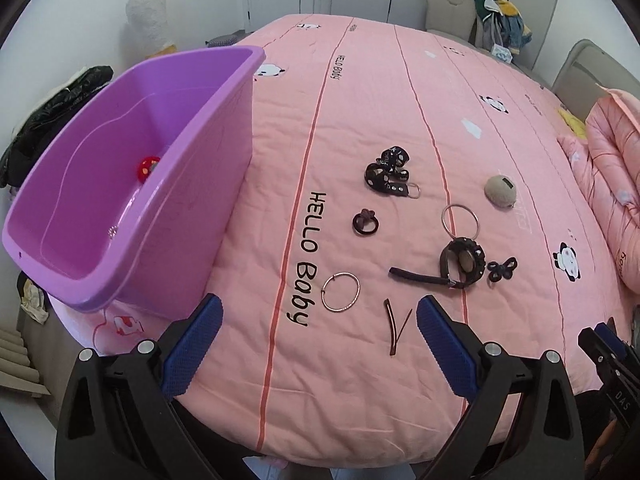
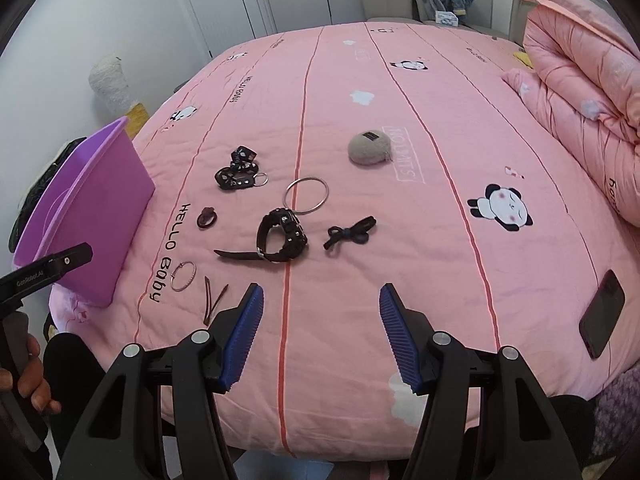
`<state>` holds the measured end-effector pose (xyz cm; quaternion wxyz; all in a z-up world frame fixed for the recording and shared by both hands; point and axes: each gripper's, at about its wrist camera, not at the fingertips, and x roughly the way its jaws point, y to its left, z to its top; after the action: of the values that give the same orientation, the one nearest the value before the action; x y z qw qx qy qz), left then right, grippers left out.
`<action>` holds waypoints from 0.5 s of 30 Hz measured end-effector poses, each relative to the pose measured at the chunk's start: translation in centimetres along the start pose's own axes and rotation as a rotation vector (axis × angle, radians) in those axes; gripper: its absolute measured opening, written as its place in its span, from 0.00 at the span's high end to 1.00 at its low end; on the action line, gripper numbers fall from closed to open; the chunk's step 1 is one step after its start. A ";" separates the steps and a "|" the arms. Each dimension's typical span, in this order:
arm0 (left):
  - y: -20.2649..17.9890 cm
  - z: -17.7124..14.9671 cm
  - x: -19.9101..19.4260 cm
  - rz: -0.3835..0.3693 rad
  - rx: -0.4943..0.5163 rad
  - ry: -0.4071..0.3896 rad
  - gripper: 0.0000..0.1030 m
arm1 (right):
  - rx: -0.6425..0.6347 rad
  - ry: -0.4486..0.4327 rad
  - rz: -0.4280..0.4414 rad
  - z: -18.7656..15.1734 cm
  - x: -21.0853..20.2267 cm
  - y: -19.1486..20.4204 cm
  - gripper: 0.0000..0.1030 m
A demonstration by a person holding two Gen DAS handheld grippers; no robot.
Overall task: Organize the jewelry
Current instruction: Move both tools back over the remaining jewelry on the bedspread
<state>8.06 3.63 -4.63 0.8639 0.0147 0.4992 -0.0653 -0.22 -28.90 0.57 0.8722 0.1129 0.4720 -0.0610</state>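
Note:
Jewelry lies scattered on the pink bedspread (image 1: 360, 100): a thin hoop (image 1: 358, 292), a brown hair clip (image 1: 394, 328), a black watch (image 1: 460, 262), a silver bangle (image 1: 443, 220), a black hair ring (image 1: 365, 222), a studded black piece (image 1: 388, 174) and a dark bow (image 1: 502, 269). A purple bin (image 1: 132, 184) stands at the left with a red item (image 1: 148, 166) inside. My left gripper (image 1: 319, 304) hovers open just short of the hoop, holding nothing. My right gripper (image 2: 321, 288) is open and empty, below the watch (image 2: 282, 236) and bow (image 2: 352, 232).
A grey pouch (image 2: 370, 148) lies beyond the bangle. A dark phone (image 2: 602, 314) rests at the bed's right edge. A folded pink duvet (image 2: 580, 80) is piled at the far right. Chairs with clothes stand behind the bed.

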 end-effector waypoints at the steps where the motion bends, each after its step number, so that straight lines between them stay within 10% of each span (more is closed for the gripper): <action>1: 0.2 -0.5 0.5 -0.012 -0.004 0.011 0.07 | 0.011 0.005 0.004 -0.1 0.4 -0.3 0.44; 15: 1.6 -2.9 8.6 0.039 -0.029 0.131 0.07 | 0.068 0.066 0.022 -0.1 6.8 -2.1 0.44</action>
<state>9.98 4.63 -13.61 0.8306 0.0162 0.5551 -0.0403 2.93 -30.90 -5.49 0.8523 0.1495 0.4971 -0.0635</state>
